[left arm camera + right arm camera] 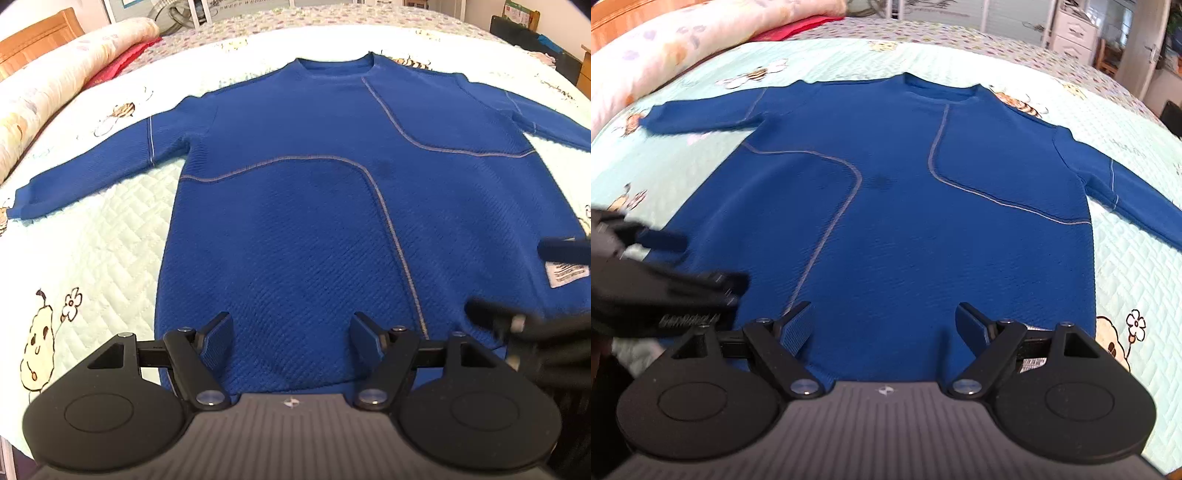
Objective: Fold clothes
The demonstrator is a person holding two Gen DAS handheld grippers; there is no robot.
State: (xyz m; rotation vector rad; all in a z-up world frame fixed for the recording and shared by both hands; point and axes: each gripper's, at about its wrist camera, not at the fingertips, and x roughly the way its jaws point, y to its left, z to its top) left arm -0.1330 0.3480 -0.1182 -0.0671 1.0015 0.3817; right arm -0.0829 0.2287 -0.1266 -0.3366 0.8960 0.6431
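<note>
From the left wrist, one blue sweater [295, 192] lies flat, front up, on the quilted bed [103, 236], both sleeves spread; the left gripper [291, 332] hovers over its hem with tongs wide and empty. From the right wrist, the right gripper [884, 325] is likewise wide and empty above the hem. The knit looks soft, limp and light, best pinched at hem corners or cuffs.

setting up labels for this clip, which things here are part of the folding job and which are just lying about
Part of the job:
blue sweater
left gripper, jaws open
right gripper, jaws open

Just lying about:
quilted bedspread
rolled floral duvet
red cloth
</note>
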